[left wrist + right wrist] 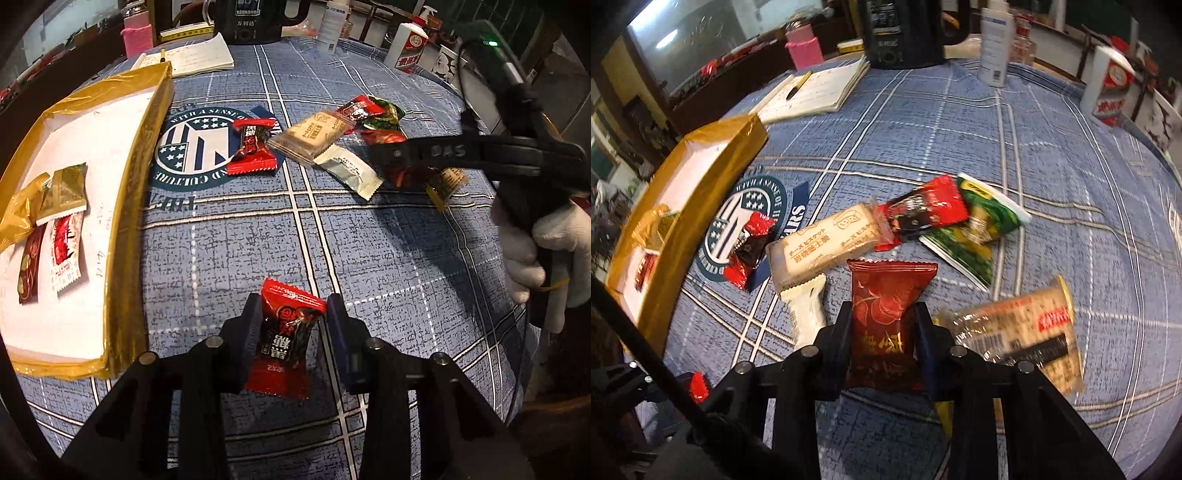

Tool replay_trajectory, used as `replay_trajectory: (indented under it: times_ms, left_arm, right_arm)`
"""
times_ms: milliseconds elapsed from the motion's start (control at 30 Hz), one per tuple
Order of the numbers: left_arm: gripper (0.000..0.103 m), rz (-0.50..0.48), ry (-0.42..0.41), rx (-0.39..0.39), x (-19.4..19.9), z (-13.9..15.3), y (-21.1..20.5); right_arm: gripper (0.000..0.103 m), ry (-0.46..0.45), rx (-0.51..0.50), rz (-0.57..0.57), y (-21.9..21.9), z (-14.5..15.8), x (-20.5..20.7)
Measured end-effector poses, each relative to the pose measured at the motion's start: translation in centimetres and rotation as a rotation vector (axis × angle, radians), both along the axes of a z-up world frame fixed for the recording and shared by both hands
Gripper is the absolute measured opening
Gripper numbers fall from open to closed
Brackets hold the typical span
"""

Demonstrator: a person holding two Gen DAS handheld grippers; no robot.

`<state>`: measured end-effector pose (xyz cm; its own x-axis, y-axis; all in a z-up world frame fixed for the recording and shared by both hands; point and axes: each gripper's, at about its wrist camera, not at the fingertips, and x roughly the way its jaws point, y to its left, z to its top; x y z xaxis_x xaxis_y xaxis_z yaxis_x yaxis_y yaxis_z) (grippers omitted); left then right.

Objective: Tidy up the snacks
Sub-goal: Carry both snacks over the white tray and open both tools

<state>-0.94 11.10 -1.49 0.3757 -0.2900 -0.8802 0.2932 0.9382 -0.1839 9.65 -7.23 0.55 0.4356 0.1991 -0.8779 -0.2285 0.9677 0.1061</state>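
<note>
Left wrist view: right gripper (388,155), level, over snack pile (332,140).

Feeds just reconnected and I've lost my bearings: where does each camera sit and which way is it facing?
Left wrist: rides the left gripper, looks across the tablecloth past its red candy toward the tray; right gripper and gloved hand visible.
Right wrist: rides the right gripper, holding a dark-red packet, facing the snack pile.
Shared: tray, beige biscuit pack, kettle.
</note>
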Motion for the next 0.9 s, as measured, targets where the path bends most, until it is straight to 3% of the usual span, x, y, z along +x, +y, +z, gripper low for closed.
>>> replay_trajectory:
  times_ms: [167, 267, 300, 333, 367, 567, 733, 900]
  left_arm:
    - [0.057, -0.019, -0.015, 0.031, -0.4, 0.0, -1.0]
    - [0.062, -0.062, -0.063, 0.137, -1.0, -0.4, -2.7]
    - [0.059, -0.065, -0.072, 0.154, -1.2, -0.5, -2.8]
    - [0.041, -0.057, -0.08, 0.143, -1.3, -0.4, -2.8]
    - [0.034, -0.044, -0.08, 0.139, -1.3, -0.3, -2.5]
    - [0.032, 0.029, -0.057, 0.09, -1.8, 0.4, -0.9]
    - [0.022, 0.111, -0.075, -0.004, -2.5, 2.8, 1.8]
    - [0.021, 0.229, -0.112, -0.082, -2.2, 5.6, 6.4]
  right_arm:
    - [0.031, -0.019, 0.061, -0.038, -1.4, 1.6, -1.4]
    - [0.031, -0.02, 0.087, -0.042, -2.1, 2.4, -2.6]
    - [0.031, -0.021, 0.091, -0.041, -2.2, 2.6, -2.9]
    - [0.031, -0.022, 0.096, -0.04, -2.3, 2.7, -3.4]
    - [0.031, -0.022, 0.103, -0.04, -2.5, 2.9, -3.9]
    - [0.031, -0.026, 0.13, -0.028, -2.8, 3.9, -5.6]
    - [0.031, -0.035, 0.145, 0.005, -2.0, 4.8, -6.5]
    - [0.031, -0.051, 0.168, 0.051, 0.5, 6.0, -6.8]
